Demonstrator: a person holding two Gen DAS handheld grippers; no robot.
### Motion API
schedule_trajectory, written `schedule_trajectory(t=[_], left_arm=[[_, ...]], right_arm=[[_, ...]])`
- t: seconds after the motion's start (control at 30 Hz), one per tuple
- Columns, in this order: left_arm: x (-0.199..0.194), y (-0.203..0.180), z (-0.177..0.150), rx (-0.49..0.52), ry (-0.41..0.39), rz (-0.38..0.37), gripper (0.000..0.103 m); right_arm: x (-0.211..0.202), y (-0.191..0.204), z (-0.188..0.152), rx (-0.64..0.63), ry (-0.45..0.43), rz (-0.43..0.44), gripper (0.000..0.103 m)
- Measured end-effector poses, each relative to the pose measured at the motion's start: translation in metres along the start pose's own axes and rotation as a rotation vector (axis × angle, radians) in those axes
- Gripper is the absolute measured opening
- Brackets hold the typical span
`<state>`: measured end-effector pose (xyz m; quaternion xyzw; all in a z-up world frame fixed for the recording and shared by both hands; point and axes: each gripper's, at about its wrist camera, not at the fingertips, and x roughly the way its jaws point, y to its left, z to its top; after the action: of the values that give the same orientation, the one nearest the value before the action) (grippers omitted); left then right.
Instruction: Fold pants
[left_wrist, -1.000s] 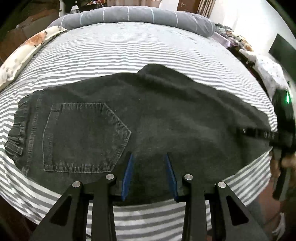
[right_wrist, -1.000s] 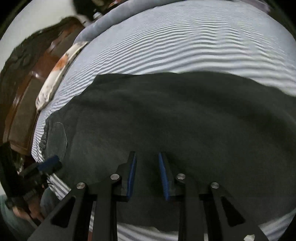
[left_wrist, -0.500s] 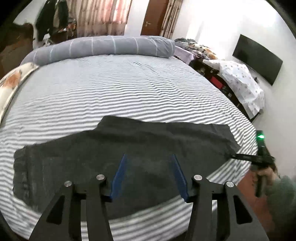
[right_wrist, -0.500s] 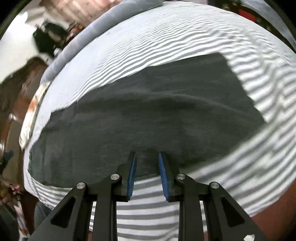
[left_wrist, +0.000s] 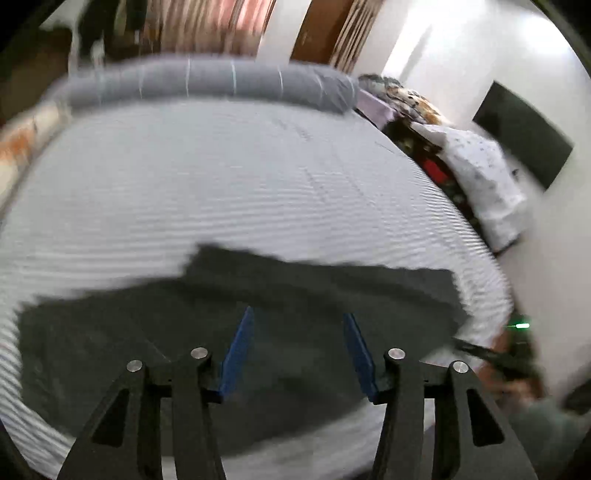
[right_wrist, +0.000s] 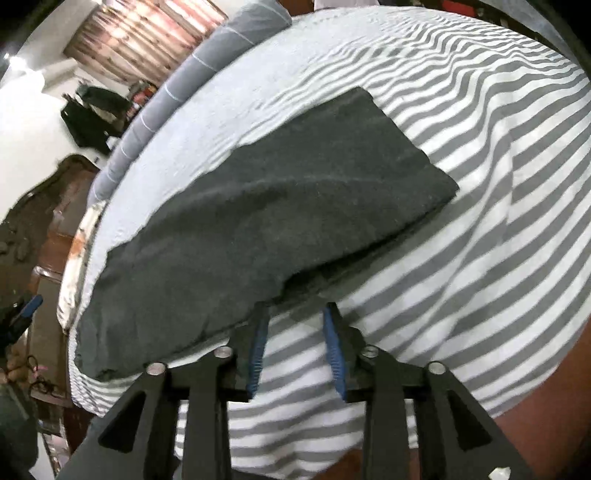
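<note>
A bed (right_wrist: 498, 206) under a grey-and-white striped sheet fills both views, with a long grey bolster (left_wrist: 207, 83) along its far side. On the near part of the bed lie the pants (right_wrist: 258, 218), dark charcoal denim, doubled lengthwise into one long band with the legs stacked; the top layer sits slightly short of the layer beneath at the near edge, and the leg end finishes in a square-cut corner. The fabric lies mostly flat with shallow lengthwise creases. The left wrist view is blurred and shows no seam detail. The left hand-held gripper (left_wrist: 297, 350) hangs above the middle of the band, jaws spreading, nothing between the blue pads. The right hand-held gripper (right_wrist: 295, 350) sits at the near edge by the leg end, jaws also spreading, pads clear of the cloth.
</note>
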<state>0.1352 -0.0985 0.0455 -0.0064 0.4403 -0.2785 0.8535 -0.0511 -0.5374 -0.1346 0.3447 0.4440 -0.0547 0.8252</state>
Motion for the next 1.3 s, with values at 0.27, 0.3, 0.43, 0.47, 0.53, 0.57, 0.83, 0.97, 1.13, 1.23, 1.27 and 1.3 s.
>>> schedule_trajectory(t=[0.27, 0.3, 0.43, 0.47, 0.53, 0.57, 0.83, 0.97, 1.13, 1.23, 1.27, 1.3], left_arm=[[0.083, -0.001, -0.015, -0.041, 0.158, 0.077, 0.055], [0.089, -0.005, -0.022, 0.008, 0.154, 0.102, 0.055], [0.106, -0.015, -0.049, 0.088, 0.206, 0.133, 0.055], [0.110, -0.016, -0.056, 0.073, 0.219, 0.125, 0.055], [0.112, -0.017, -0.069, 0.057, 0.231, 0.120, 0.055], [0.111, -0.019, -0.076, 0.056, 0.222, 0.119, 0.055], [0.110, -0.028, -0.119, 0.038, 0.212, 0.108, 0.055], [0.114, -0.035, -0.124, 0.069, 0.209, 0.122, 0.055], [0.116, -0.035, -0.124, 0.075, 0.199, 0.123, 0.055], [0.117, -0.035, -0.126, 0.070, 0.191, 0.113, 0.055], [0.116, -0.034, -0.127, 0.071, 0.187, 0.109, 0.055], [0.115, -0.034, -0.128, 0.072, 0.183, 0.107, 0.055]], right_arm=[[0.009, -0.007, 0.003, 0.066, -0.027, 0.041, 0.039], [0.007, -0.011, 0.004, 0.079, -0.040, 0.042, 0.039], [0.003, -0.020, 0.011, 0.121, -0.088, 0.069, 0.039], [0.002, -0.021, 0.014, 0.123, -0.104, 0.067, 0.039], [0.001, -0.023, 0.018, 0.132, -0.122, 0.066, 0.038], [0.001, -0.024, 0.021, 0.140, -0.132, 0.059, 0.038], [0.003, -0.042, 0.041, 0.232, -0.183, 0.064, 0.024], [0.000, -0.039, 0.043, 0.248, -0.181, 0.077, 0.010], [-0.016, -0.017, 0.050, 0.206, -0.206, 0.080, 0.007], [-0.026, -0.002, 0.057, 0.172, -0.215, 0.094, 0.007], [-0.029, 0.008, 0.060, 0.154, -0.218, 0.096, 0.007], [-0.032, 0.021, 0.063, 0.129, -0.219, 0.104, 0.007]])
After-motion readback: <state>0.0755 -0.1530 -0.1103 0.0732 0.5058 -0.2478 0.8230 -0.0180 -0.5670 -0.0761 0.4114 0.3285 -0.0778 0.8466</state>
